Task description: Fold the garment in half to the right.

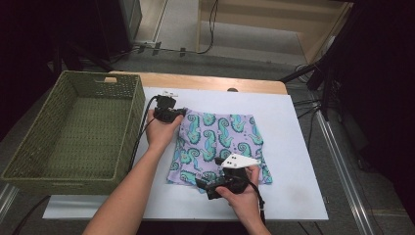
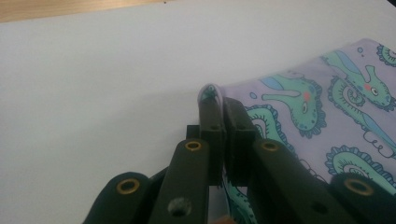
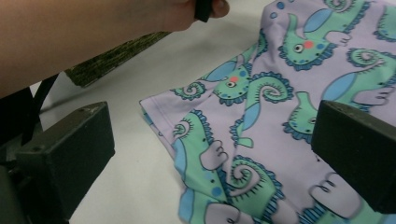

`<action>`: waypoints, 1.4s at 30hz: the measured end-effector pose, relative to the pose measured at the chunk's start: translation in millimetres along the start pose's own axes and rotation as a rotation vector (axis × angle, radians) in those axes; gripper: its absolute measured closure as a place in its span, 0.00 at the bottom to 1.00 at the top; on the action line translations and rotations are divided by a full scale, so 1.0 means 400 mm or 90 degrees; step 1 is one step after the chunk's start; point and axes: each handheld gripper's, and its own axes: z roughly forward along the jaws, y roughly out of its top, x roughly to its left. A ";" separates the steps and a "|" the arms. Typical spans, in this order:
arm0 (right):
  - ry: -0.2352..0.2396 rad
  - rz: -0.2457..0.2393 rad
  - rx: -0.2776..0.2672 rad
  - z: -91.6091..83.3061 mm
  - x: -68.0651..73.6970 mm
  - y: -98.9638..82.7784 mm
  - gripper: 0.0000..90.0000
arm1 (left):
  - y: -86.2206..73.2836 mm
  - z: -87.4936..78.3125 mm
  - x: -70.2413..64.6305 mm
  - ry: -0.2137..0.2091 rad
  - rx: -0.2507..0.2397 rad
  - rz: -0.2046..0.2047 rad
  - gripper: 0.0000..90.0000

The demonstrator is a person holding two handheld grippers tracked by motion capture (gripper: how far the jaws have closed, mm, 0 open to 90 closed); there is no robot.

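Cloth, lilac with a green seahorse print, lies flat in the middle of the white surface, just right of the green woven basket. The left gripper sits at the cloth's far left corner, its jaws pinched tight on a small bunched fold of hem. The right gripper hovers at the near edge with its jaws spread wide and nothing between them; in the right gripper view the near left corner of the cloth lies just ahead, between the two black pads. So the free corner is right under the right gripper, and the cloth's left edge runs from that corner away to the held one. Judging by this, the next grasp falls to the right hand. The near edge under that hand is covered in the high view, and I cannot tell whether the cloth is one layer or folded
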 end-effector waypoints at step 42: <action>-0.235 -0.039 0.116 0.215 0.135 -0.015 0.35 | -0.006 0.000 0.014 0.005 0.007 -0.003 0.97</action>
